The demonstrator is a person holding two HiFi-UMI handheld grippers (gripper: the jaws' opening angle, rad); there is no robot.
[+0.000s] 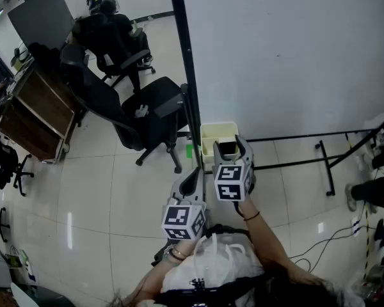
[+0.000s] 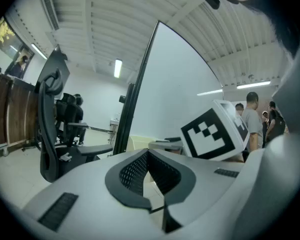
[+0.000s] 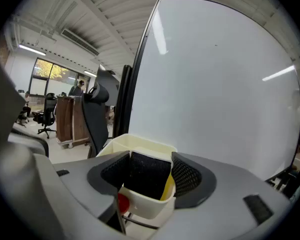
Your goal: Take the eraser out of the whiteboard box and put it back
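Note:
A cream plastic box (image 1: 211, 133) hangs at the lower left corner of the whiteboard (image 1: 288, 50). The black eraser (image 3: 146, 176) stands upright in the box's (image 3: 140, 145) near compartment, its lower part hidden by the front wall. My right gripper (image 3: 149, 160) reaches into that compartment with a pad against each side of the eraser, shut on it. Seen from the head, the eraser (image 1: 227, 148) fills the gap of the right gripper (image 1: 228, 148). My left gripper (image 1: 195, 176) hovers lower left of the box, shut and empty, its fingertips (image 2: 148, 154) meeting.
A yellow item (image 3: 168, 186) and a red round piece (image 3: 122, 202) sit by the eraser. Black office chairs (image 1: 147, 104) and a wooden desk (image 1: 41, 107) stand to the left. The whiteboard's black stand legs (image 1: 326, 165) and floor cables (image 1: 326, 238) lie to the right.

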